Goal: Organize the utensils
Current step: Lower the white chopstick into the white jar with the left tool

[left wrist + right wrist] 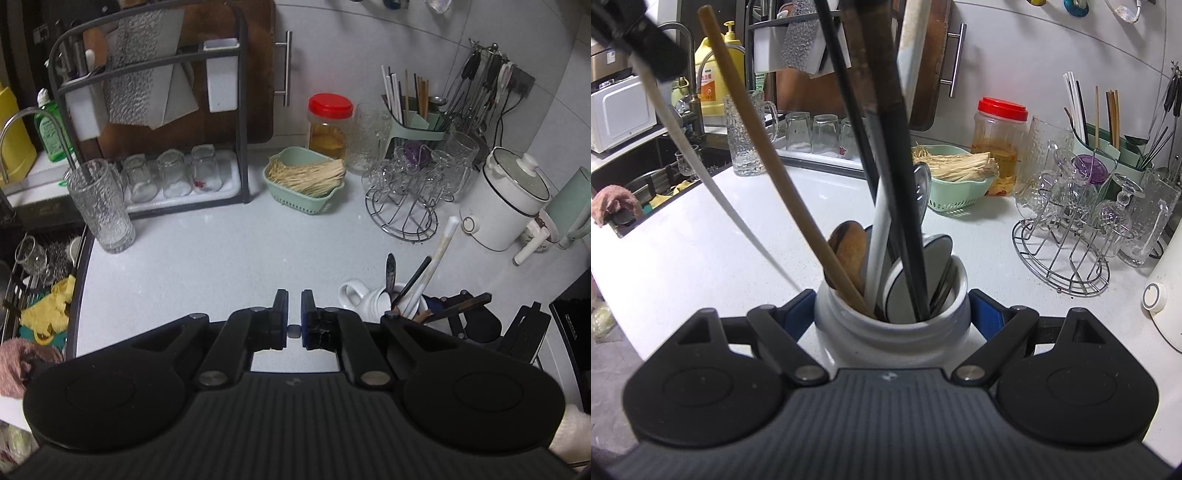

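Observation:
My right gripper is shut on a white ceramic mug packed with utensils: a wooden spoon, black chopsticks, a white chopstick and metal spoons. The mug also shows low right in the left wrist view, with handles sticking up. My left gripper is shut and empty over the bare counter, left of the mug. In the right wrist view its dark finger shows at top left, with a white chopstick slanting below it. A green utensil holder with chopsticks stands at the back right.
A dish rack with upturned glasses stands at the back left, a tall textured glass before it. A green basket of sticks, a red-lidded jar, a wire glass stand and a white cooker line the back. The sink lies left.

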Motion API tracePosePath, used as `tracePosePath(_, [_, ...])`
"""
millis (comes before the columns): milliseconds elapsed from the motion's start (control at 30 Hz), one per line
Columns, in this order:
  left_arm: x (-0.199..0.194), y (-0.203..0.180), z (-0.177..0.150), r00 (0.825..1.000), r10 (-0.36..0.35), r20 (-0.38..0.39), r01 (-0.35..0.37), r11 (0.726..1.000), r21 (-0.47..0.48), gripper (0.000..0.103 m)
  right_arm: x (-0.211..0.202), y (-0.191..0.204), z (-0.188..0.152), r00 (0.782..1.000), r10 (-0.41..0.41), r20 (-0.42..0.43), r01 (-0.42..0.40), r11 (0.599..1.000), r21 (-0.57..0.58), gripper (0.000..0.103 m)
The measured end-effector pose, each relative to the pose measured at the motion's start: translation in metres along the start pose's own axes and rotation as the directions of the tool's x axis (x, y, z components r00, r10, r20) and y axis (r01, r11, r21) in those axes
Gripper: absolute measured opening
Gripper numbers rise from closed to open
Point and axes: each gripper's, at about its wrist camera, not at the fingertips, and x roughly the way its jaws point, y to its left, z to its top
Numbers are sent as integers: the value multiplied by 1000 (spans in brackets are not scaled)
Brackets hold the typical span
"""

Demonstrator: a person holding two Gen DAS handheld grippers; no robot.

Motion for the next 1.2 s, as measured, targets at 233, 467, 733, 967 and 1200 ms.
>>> tracePosePath(233, [1, -6, 21, 1000, -15, -2, 15, 998, 59, 7, -1, 0, -1, 1000, 0, 7, 0, 1000, 2, 90])
tracePosePath(467, [1, -16, 38, 999, -43, -10, 43, 993, 112, 7, -1, 1, -1, 1000, -4, 10, 4, 1000, 7, 90])
tracePosePath(733, [-24, -38, 62, 994, -101, 35, 94, 983, 156, 7, -1, 2, -1, 1000, -10, 16, 10, 1000, 7, 90])
tracePosePath(967, [-50, -55, 86, 985, -130, 111, 105, 973, 205, 7, 1, 3, -1, 1000, -13, 16, 13, 1000, 8, 90])
tracePosePath(1200, [-73, -68, 111, 973, -151, 177, 105, 963, 248, 7, 2, 4, 1, 1000, -15, 13, 15, 1000, 9, 90])
